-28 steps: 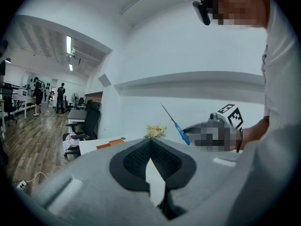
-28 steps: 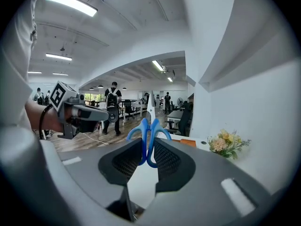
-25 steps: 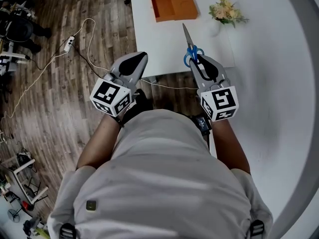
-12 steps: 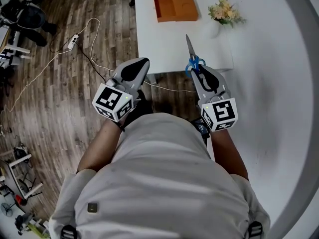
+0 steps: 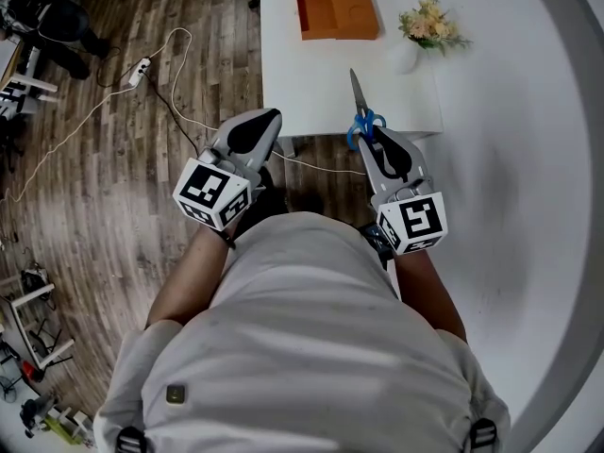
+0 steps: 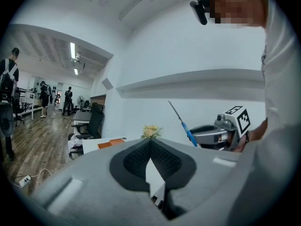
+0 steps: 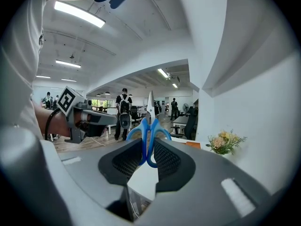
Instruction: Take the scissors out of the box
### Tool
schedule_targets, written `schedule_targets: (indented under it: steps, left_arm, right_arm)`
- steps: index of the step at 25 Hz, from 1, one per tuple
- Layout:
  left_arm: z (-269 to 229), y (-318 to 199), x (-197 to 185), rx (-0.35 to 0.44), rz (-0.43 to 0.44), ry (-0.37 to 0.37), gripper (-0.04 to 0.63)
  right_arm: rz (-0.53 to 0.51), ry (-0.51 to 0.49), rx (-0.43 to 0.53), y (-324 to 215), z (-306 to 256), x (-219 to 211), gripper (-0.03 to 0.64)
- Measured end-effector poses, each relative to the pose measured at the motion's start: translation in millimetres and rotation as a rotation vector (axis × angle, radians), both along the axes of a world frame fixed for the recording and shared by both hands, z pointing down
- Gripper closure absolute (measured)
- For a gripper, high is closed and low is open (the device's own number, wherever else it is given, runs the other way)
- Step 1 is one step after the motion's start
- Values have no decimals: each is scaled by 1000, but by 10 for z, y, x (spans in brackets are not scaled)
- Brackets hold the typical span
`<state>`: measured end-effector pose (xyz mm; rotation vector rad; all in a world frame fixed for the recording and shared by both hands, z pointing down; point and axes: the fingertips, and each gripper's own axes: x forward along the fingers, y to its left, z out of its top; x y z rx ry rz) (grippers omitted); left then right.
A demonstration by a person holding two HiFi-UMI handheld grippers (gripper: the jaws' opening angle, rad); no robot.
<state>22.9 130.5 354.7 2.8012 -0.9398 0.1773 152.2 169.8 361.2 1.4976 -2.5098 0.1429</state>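
Blue-handled scissors (image 5: 357, 97) point forward over the near edge of the white table (image 5: 311, 74), blades closed. My right gripper (image 5: 370, 135) is shut on their handles; in the right gripper view the scissors (image 7: 149, 135) stand upright between the pads of that gripper (image 7: 149, 144). The open orange box (image 5: 337, 9) lies at the table's far end, well beyond the blade tip. Left of the table's corner, my left gripper (image 5: 269, 113) hangs over the wooden floor, jaws together and empty, as in its own view (image 6: 150, 141). That view also shows the scissors (image 6: 181, 119) at right.
A bunch of flowers (image 5: 429, 22) in a white vase stands at the table's right edge, near the box. A power strip (image 5: 139, 69) and a long white cable (image 5: 179, 55) lie on the floor at left. A white wall curves along the right.
My right gripper has drawn back a little toward the body with the scissors, away from the box. The left gripper has shifted only slightly.
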Motion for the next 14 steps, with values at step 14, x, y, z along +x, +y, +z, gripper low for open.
schedule_targets:
  steps: [14]
  left_arm:
    - [10, -48, 53, -9, 6, 14, 591]
  right_arm:
    - [0, -3, -1, -58, -18, 33, 518]
